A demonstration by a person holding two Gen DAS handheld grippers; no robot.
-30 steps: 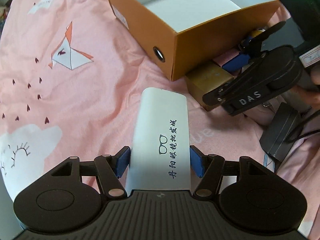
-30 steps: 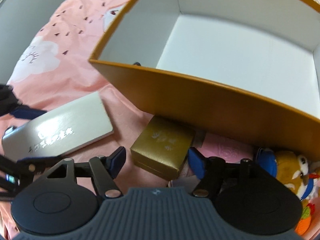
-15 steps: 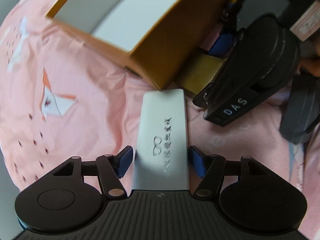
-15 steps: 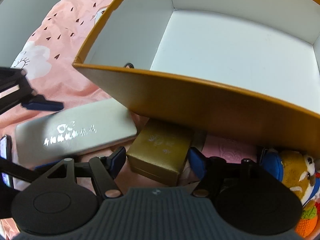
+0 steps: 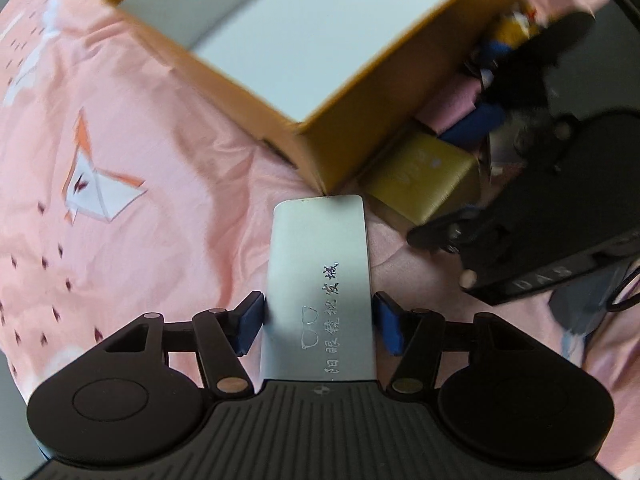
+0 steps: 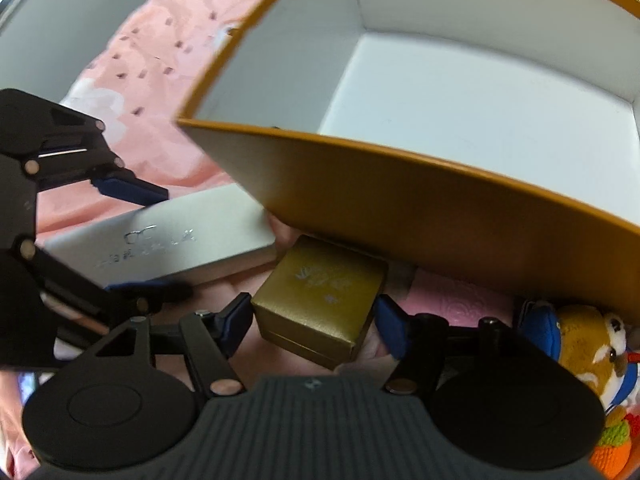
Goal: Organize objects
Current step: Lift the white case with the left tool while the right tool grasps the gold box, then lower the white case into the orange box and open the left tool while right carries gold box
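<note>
The left hand-held gripper [image 5: 319, 326] is clenched on a silver glasses case [image 5: 319, 292], its blue pads pressing the long sides near the printed end, the far end reaching toward the corner of the orange box [image 5: 340, 140]. The case looks stiff, light and smooth, so likely slippery; a grip across its flat long sides suits it. The right hand-held gripper [image 6: 313, 326] is released, its pads either side of a gold box [image 6: 322, 300] on the pink bedsheet [image 5: 140, 120]. That box looks rigid and light, best taken by its side walls.
</note>
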